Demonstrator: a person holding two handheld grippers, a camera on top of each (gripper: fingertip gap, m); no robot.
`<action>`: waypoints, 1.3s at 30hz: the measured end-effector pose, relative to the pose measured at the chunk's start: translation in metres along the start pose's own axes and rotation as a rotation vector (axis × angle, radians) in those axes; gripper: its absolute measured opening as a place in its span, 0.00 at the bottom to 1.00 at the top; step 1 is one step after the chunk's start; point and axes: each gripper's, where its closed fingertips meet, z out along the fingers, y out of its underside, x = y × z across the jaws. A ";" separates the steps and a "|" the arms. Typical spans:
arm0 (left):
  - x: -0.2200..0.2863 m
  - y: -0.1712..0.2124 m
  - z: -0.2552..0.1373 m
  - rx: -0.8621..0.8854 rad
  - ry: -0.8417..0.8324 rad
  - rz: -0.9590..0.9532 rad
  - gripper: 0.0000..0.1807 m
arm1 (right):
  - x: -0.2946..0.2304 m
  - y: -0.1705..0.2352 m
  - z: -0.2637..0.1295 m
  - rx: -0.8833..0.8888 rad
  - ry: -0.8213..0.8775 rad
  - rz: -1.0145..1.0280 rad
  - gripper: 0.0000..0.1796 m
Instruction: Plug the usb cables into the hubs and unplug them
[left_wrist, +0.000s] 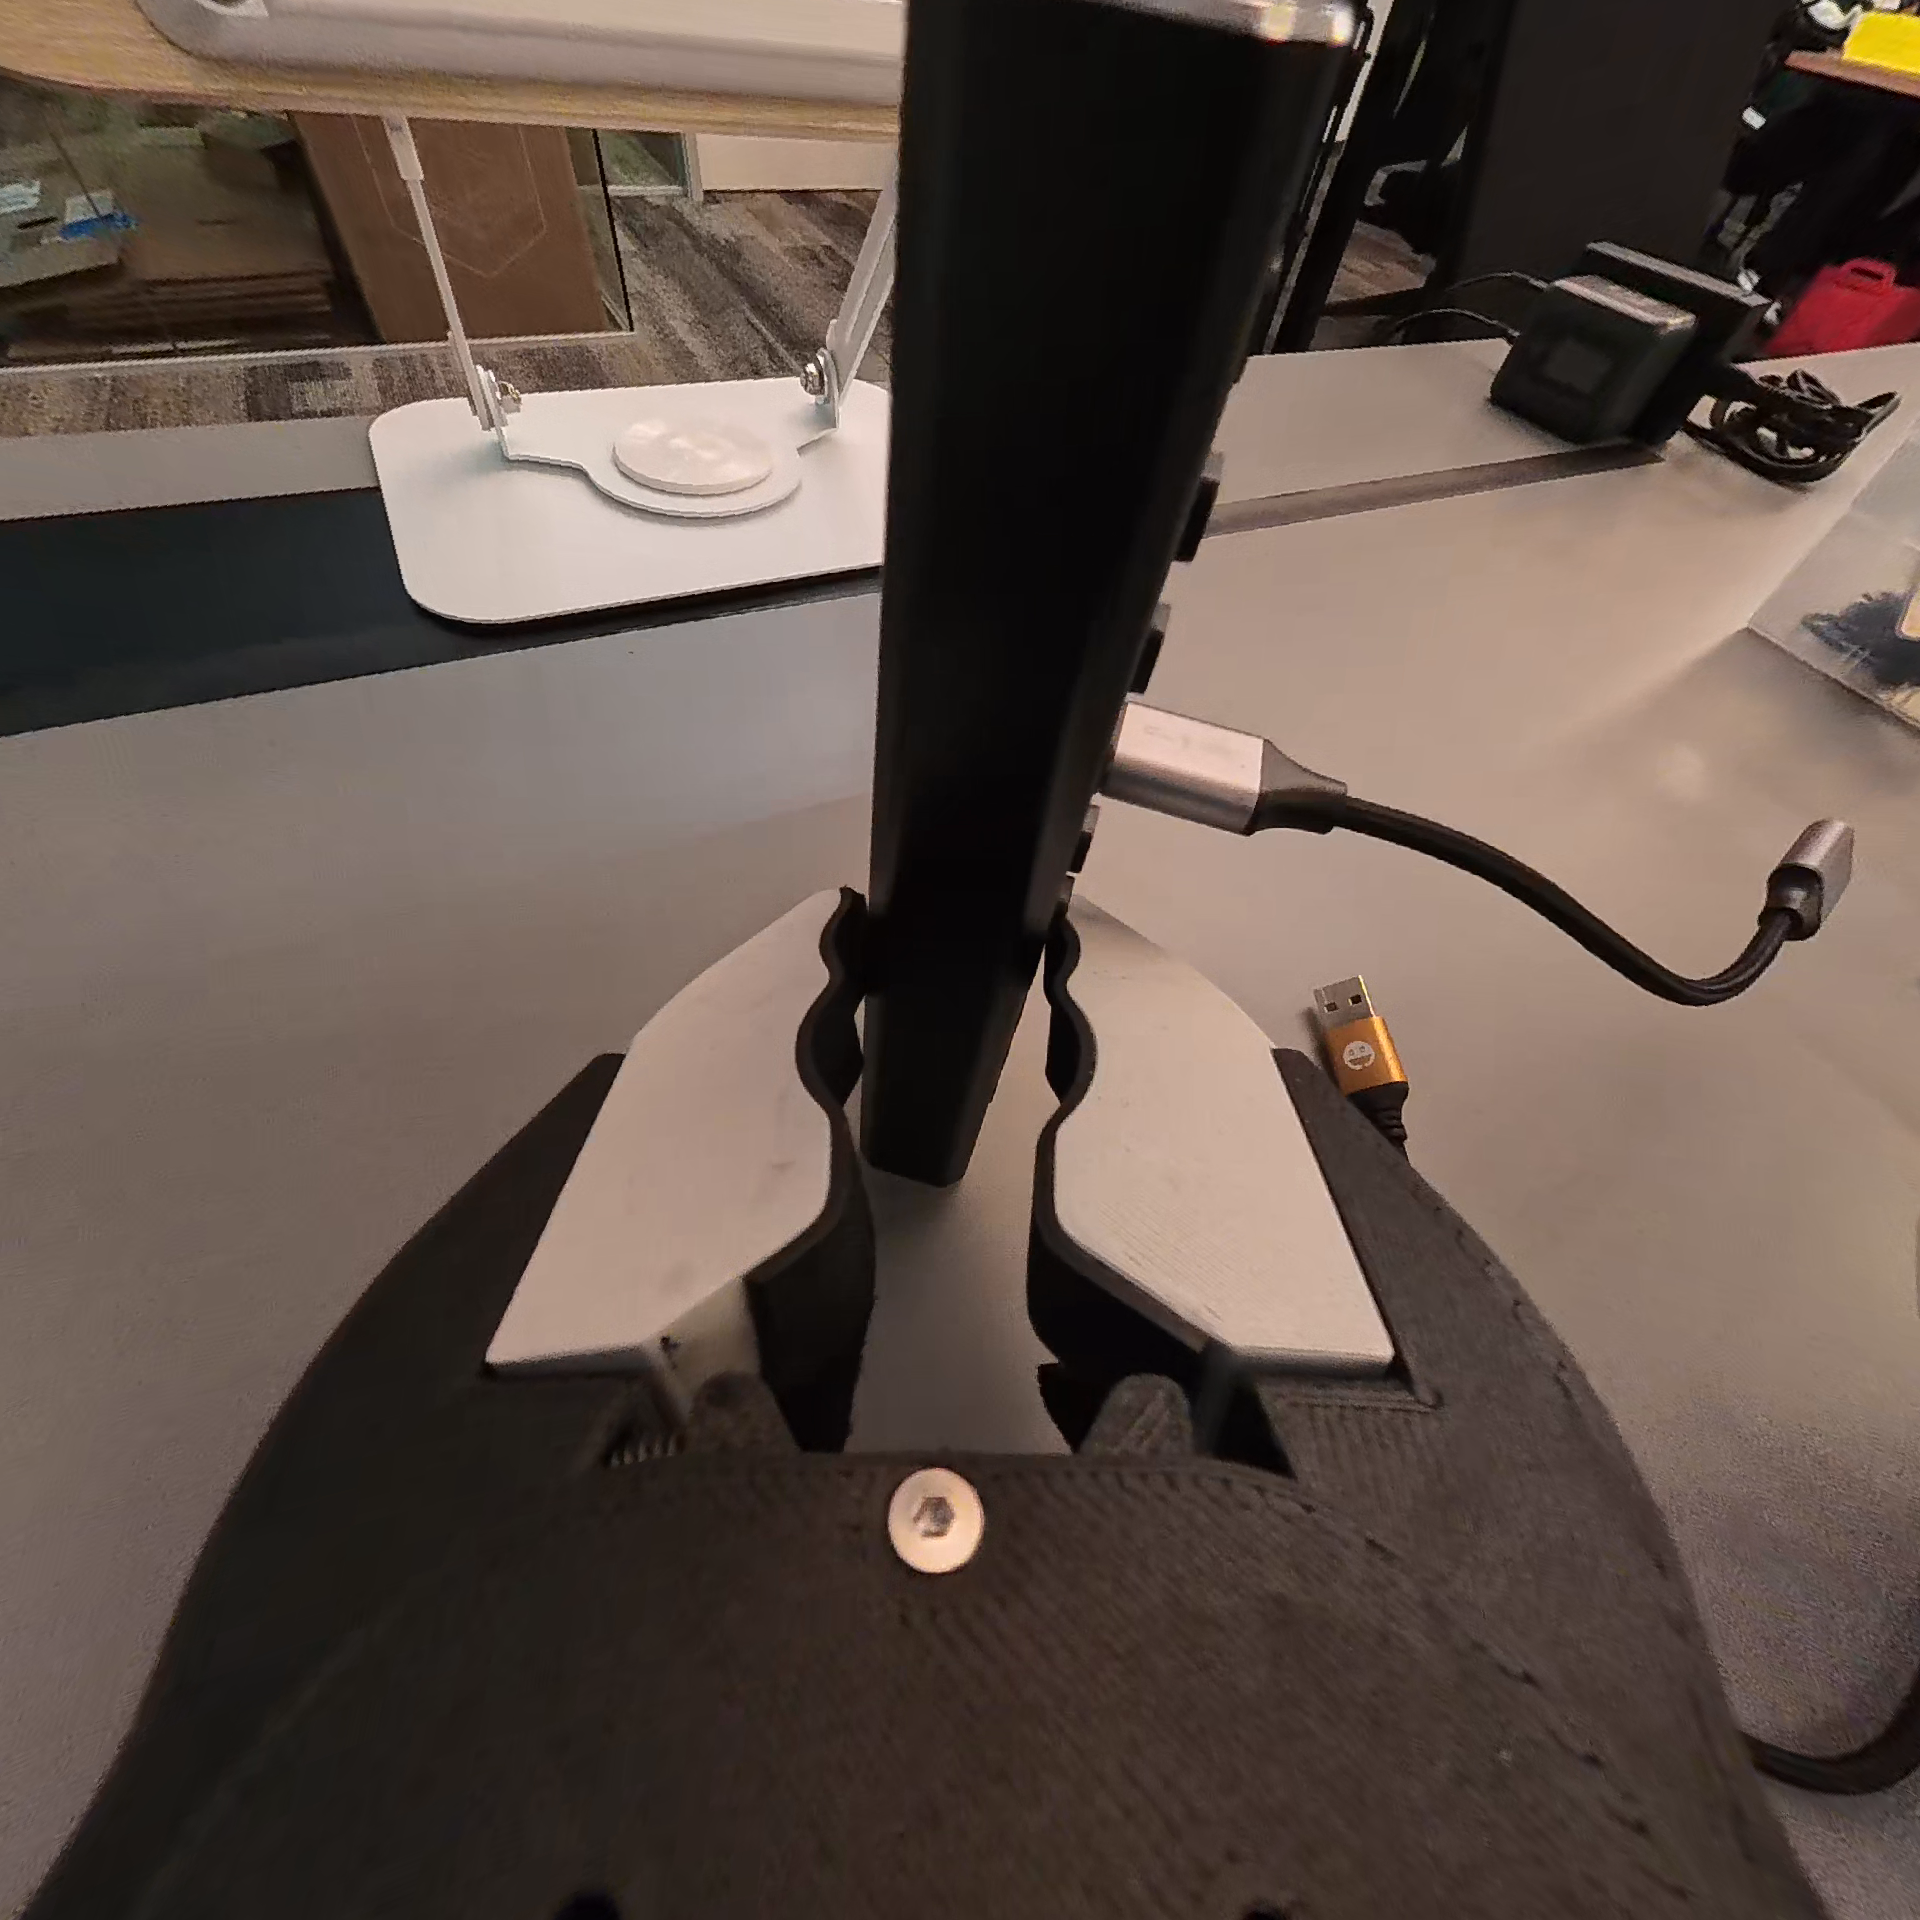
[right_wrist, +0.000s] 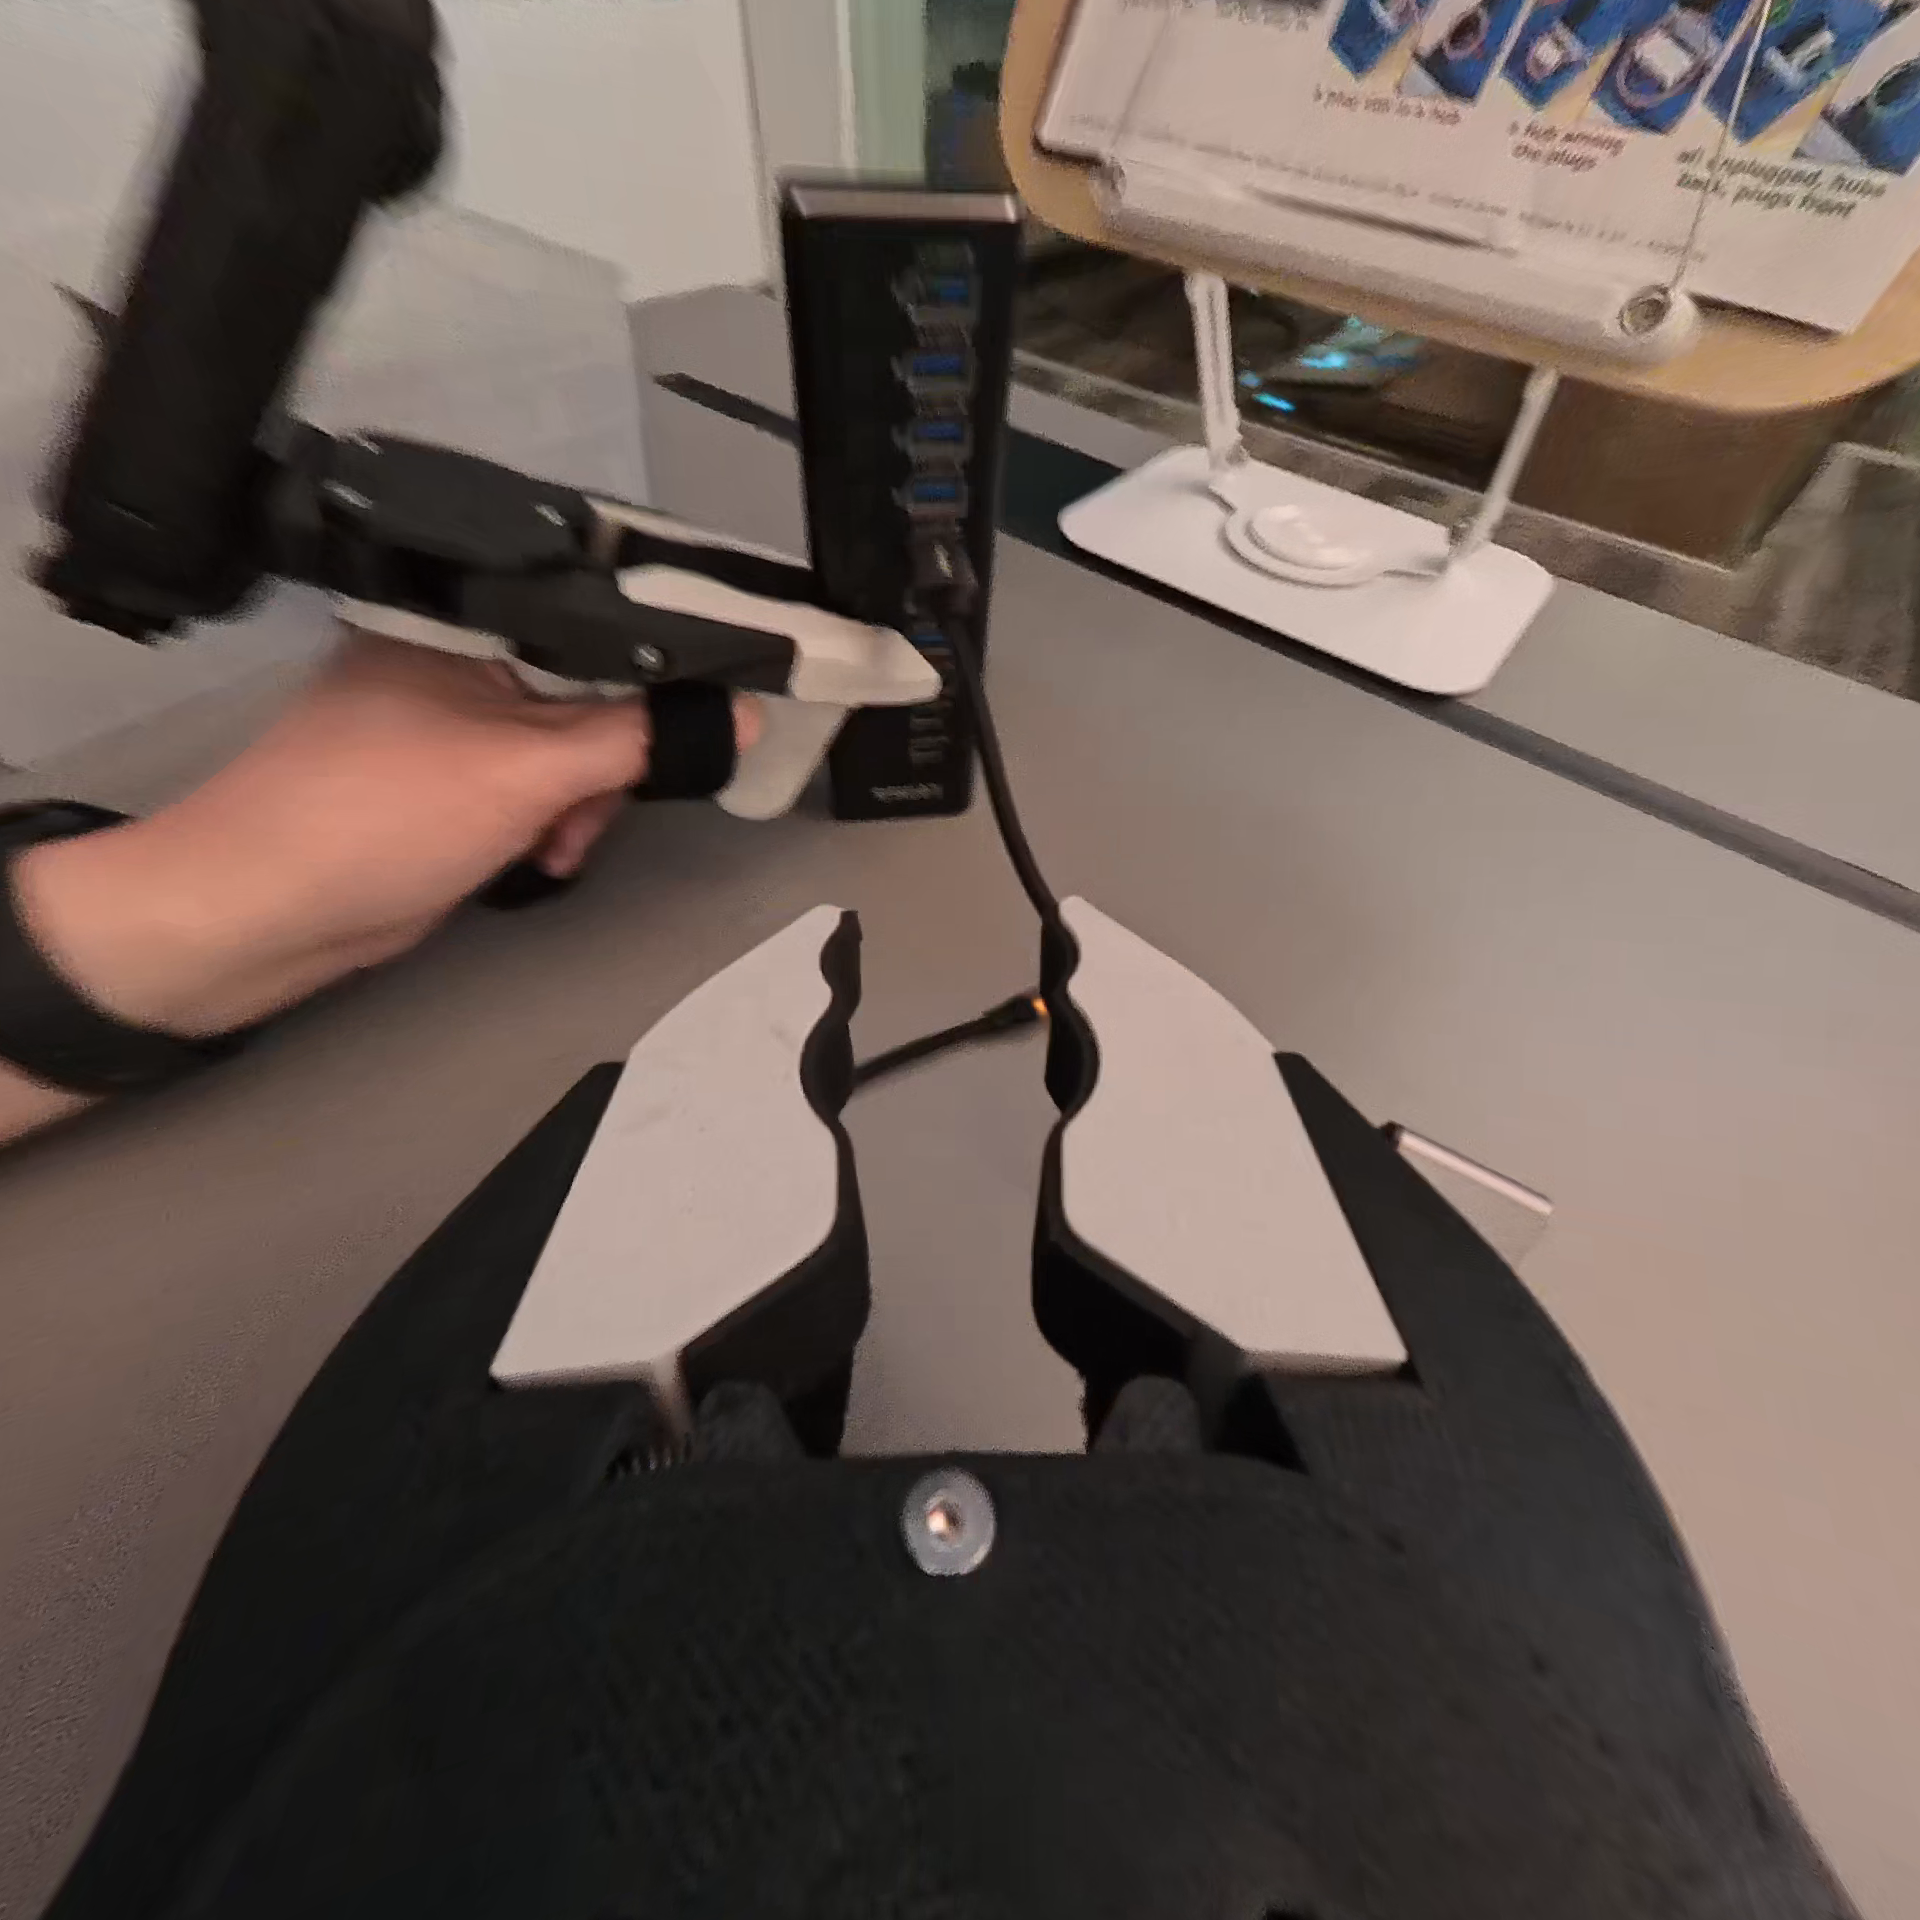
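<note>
The black hub (left_wrist: 1060, 582) stands upright on the grey table (left_wrist: 416, 935), pinched near its base by the left gripper (left_wrist: 951, 935), with a silver-plugged cable (left_wrist: 1195, 774) seated in one port. The right gripper (right_wrist: 951, 935) hangs spread and empty before it; unplugging likely calls for closing on that plug. An orange plug (left_wrist: 1361, 1044) lies loose nearby.

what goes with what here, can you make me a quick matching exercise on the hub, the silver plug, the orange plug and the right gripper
Things:
1. black hub
2. silver plug
3. orange plug
4. right gripper

States:
A. lying loose on the table
B. open, empty
C. plugged into the hub's side
D. upright, clamped by the left gripper

Pairs: 1-D, 2-C, 3-A, 4-B
</note>
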 end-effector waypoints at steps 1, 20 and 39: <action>0.000 0.000 0.000 0.000 -0.001 0.000 0.17 | 0.004 0.006 0.006 -0.024 0.033 -0.013 0.19; -0.001 0.003 0.001 -0.017 0.056 -0.087 0.22 | 0.022 0.022 0.010 -0.054 0.086 -0.138 0.20; 0.020 0.002 0.007 -0.038 0.184 0.059 0.18 | 0.020 0.010 0.020 -0.042 0.066 -0.097 0.22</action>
